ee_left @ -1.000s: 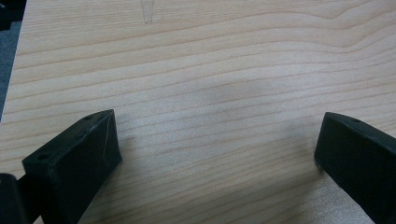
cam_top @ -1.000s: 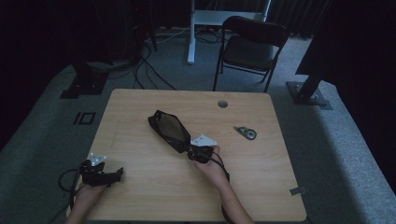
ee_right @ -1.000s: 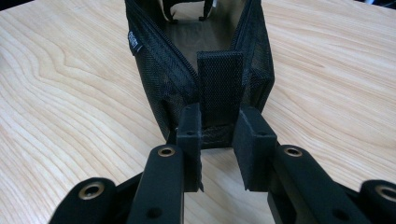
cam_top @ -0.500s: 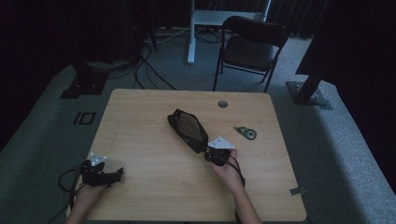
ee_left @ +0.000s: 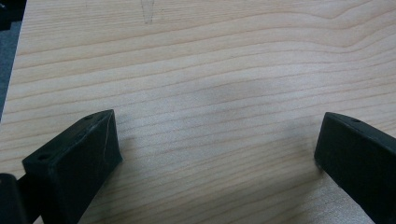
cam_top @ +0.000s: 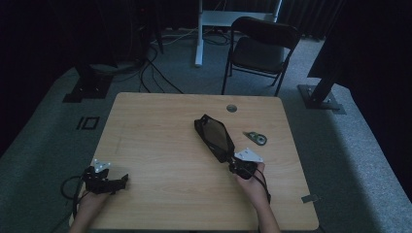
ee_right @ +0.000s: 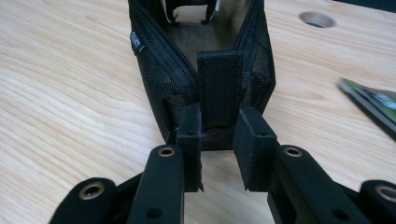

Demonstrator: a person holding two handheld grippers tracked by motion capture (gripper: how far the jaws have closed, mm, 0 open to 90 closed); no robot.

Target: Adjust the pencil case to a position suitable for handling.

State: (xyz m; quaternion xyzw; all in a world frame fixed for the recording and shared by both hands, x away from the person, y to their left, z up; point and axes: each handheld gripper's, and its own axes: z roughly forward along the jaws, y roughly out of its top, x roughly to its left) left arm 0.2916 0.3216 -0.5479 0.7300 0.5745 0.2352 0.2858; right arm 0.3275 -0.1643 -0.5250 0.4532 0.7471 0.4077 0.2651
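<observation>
We count two grippers: the left gripper (cam_top: pixel 108 180) at about seven o'clock on the table (cam_top: pixel 160 145) and the right gripper (cam_top: pixel 236 165) at about five o'clock. We count one black mesh pouch (cam_top: pixel 214 137) near the table's middle, and one small green-and-dark item (cam_top: pixel 256 138) at about three o'clock from it, perhaps a tape dispenser, though it is too small for us to be sure. We count one round hole (cam_top: pixel 231 108) in the tabletop at about one o'clock. Beyond the table at twelve o'clock we count one folding chair (cam_top: pixel 260 48). We count two hands, one on each gripper.
</observation>
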